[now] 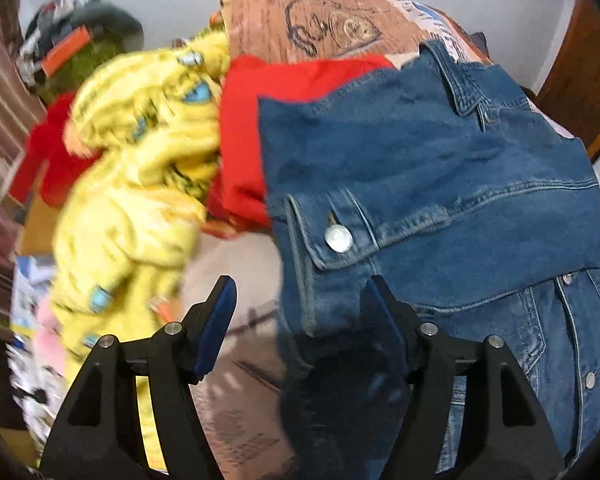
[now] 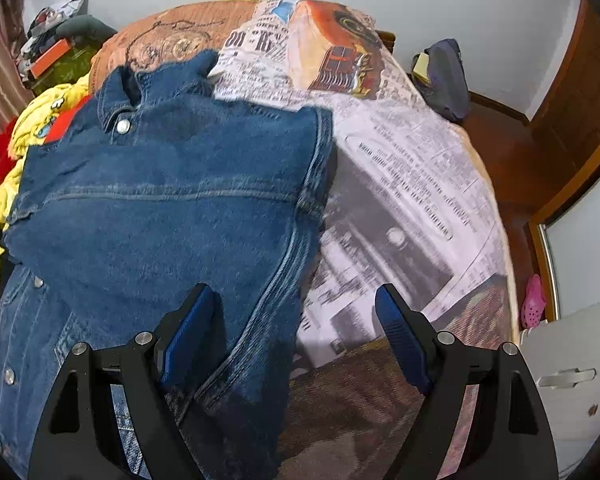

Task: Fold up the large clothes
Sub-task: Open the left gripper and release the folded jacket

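Left gripper [image 1: 300, 292]: bottom centre of the left wrist view, jaws spread wide, holding nothing. The right-hand finger sits over the lower edge of the jacket's folded sleeve; cannot tell if it touches the cloth.
Right gripper [image 2: 296, 300]: bottom centre of the right wrist view, jaws spread wide, holding nothing. The left-hand finger is over the jacket, the right-hand finger over the bedspread.
Denim jacket [image 1: 440, 184]: task item. Lies on the bed, fills the centre and right of the left view, centre-left of the right view [image 2: 168, 200]. A sleeve is folded across the body, cuff with a metal button [image 1: 339, 239] just above the left gripper. Collar at the far end, upper part of the frame. Button placket shows at lower right in the left view.
Bedspread [image 2: 404, 184]: newspaper-style print, grey and white with orange-brown patches, under the jacket; bare area on the right half of the right view.
Red garment [image 1: 260, 120]: just beside the jacket's left edge, partly under it.
Yellow garment [image 1: 140, 152]: crumpled, left of the red one, blurred, printed pattern unreadable.
Clutter pile [image 1: 72, 52]: upper left of the frame, against the wall, blurred.
Dark bag [image 2: 444, 76]: upper right of the right view, on the floor beyond the bed.
Pink shoe [image 2: 534, 306]: right edge, on the floor.
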A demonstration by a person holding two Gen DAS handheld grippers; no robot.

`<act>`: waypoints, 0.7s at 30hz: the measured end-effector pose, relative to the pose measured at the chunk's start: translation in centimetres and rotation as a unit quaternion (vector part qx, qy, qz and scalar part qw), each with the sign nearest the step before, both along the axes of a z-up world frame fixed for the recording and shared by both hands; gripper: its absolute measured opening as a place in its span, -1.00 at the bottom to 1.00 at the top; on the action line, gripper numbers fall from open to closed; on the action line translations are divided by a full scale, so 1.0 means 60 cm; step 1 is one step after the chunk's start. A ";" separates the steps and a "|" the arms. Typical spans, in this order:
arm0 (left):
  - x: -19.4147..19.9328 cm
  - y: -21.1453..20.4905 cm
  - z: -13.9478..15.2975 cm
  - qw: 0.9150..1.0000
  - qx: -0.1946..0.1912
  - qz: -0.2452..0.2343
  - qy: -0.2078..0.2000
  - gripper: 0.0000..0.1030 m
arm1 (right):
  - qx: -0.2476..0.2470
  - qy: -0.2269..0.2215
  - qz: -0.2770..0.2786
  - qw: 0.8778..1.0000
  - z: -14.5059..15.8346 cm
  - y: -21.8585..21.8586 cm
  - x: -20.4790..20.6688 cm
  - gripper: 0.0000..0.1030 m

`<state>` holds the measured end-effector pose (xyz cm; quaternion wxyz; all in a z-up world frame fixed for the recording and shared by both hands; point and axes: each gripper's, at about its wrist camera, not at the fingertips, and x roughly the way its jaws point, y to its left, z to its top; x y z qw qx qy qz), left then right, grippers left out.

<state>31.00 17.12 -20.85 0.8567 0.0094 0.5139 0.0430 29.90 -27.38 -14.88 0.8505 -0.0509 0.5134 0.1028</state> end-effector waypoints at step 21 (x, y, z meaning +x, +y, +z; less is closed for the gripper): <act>0.177 0.085 -0.011 0.995 -0.085 0.042 -0.010 0.31 | 0.056 0.003 -0.022 0.998 -0.005 -0.015 0.150 0.56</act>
